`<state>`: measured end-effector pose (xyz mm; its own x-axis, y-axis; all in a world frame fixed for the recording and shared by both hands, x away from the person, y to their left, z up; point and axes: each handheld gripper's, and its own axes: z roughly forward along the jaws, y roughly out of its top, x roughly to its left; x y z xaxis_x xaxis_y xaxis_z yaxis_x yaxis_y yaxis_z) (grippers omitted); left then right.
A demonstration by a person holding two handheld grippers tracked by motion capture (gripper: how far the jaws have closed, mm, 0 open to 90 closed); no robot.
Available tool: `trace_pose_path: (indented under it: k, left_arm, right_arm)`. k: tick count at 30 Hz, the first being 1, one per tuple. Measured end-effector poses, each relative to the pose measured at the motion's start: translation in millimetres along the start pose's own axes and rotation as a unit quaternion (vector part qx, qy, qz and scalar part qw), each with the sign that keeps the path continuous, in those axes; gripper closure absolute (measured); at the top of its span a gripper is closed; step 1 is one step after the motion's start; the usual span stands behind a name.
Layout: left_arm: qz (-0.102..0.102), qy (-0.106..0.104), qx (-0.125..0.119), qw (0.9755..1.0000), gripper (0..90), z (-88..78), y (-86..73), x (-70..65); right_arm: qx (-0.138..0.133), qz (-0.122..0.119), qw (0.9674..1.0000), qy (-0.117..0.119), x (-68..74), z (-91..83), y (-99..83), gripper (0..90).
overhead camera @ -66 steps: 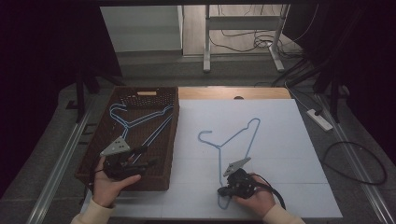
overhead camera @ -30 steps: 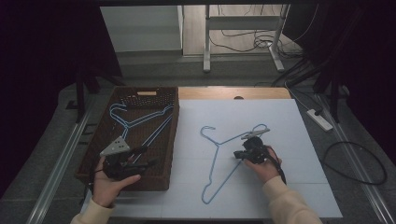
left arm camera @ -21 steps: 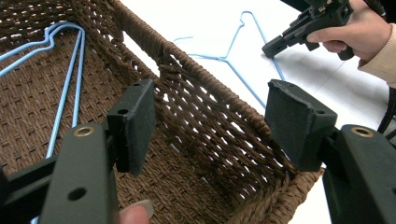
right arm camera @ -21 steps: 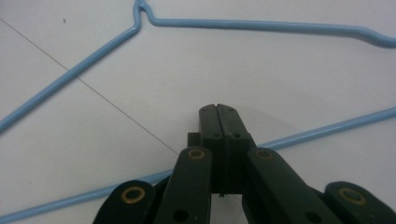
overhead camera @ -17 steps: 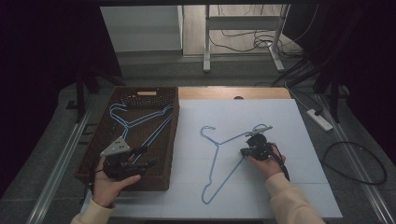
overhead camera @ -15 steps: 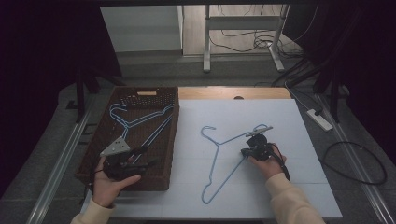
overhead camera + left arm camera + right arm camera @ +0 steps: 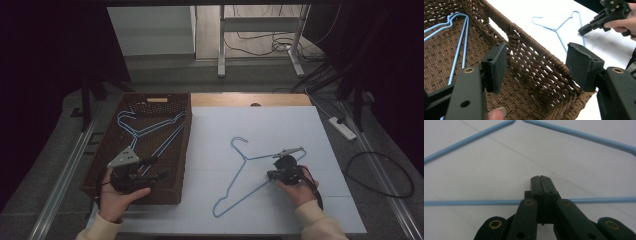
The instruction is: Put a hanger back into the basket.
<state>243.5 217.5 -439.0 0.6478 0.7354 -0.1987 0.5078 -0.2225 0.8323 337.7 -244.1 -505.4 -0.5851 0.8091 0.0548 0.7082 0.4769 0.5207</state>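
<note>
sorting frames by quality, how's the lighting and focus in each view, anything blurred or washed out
High view: the white table sheet is evenly lit while the room around it falls to near black; detail is soft. Left gripper view: the basket weave is sharp, the sheet beyond is blown out to plain white, and the left gripper pads are slightly soft. Right gripper view: dim, greyish, mildly blurred; the blue hanger wire has soft edges.

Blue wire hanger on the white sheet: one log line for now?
blue wire hanger: flat on white sheet | right hand-held gripper: shut on its bottom bar | left hand-held gripper: open
</note>
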Motion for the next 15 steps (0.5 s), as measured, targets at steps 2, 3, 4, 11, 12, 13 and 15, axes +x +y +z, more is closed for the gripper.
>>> trace_pose_path:
  k: [2,3,4,11,12,13,15]
  left_arm:
    - [0.0,0.0,-0.001,1.0,34.3,0.2,0.6,-0.8]
    - [0.001,0.0,-0.001,1.0,34.3,0.4,0.8,-1.2]
    - [0.002,0.0,0.0,1.0,34.3,0.6,0.9,-1.6]
    - [0.001,0.0,0.0,1.0,34.3,1.6,0.9,-1.1]
    - [0.001,-0.001,0.001,1.0,34.3,2.1,0.9,-1.1]
    - [0.001,-0.001,0.002,1.0,34.3,2.6,0.9,-1.2]
    - [0.003,-0.002,0.002,1.0,34.3,3.8,1.0,-1.9]
  right_arm:
    - [0.0,0.001,1.0,0.003,-0.3,-3.6,-5.7,90.0]
    - [0.0,0.005,1.0,0.005,-1.1,-5.0,-8.3,90.0]
    - [0.001,0.005,1.0,0.006,-1.3,-5.8,-9.3,90.0]
    - [-0.005,-0.003,0.9999,0.014,-2.5,-5.5,-3.9,90.0]
    - [-0.029,-0.009,0.9993,0.024,-4.2,-7.2,7.2,90.0]
    - [-0.029,-0.009,0.9993,0.024,-4.2,-7.2,7.2,90.0]
    - [-0.054,-0.02,0.998,0.026,-3.8,-7.7,23.8,82.7]
